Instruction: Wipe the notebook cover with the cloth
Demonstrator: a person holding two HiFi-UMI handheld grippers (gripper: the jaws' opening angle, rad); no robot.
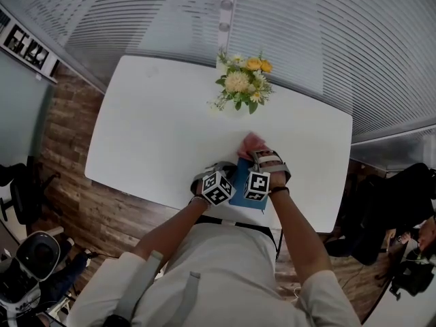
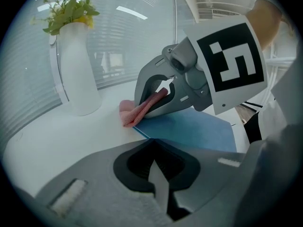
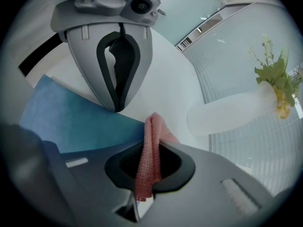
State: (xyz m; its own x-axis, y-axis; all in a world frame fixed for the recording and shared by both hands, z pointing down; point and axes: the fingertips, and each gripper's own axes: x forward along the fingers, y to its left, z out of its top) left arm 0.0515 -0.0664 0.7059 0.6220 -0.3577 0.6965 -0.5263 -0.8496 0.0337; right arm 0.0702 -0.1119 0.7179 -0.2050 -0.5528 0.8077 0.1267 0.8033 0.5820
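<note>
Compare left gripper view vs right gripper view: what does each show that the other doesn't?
Only the left gripper view: the right gripper seen from outside, with its marker cube, and the cloth bunched beyond its jaws at the notebook's edge.
Only the right gripper view: the left gripper head-on, jaws together, tip at the notebook; the cloth's weave pinched between the right jaws.
Both: the blue notebook, the pink cloth, the white vase with flowers, and the white table.

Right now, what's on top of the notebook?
The right gripper, shut on the pink cloth, sits over the notebook; the cloth bunches past its far edge. Cover beneath the gripper is hidden.
</note>
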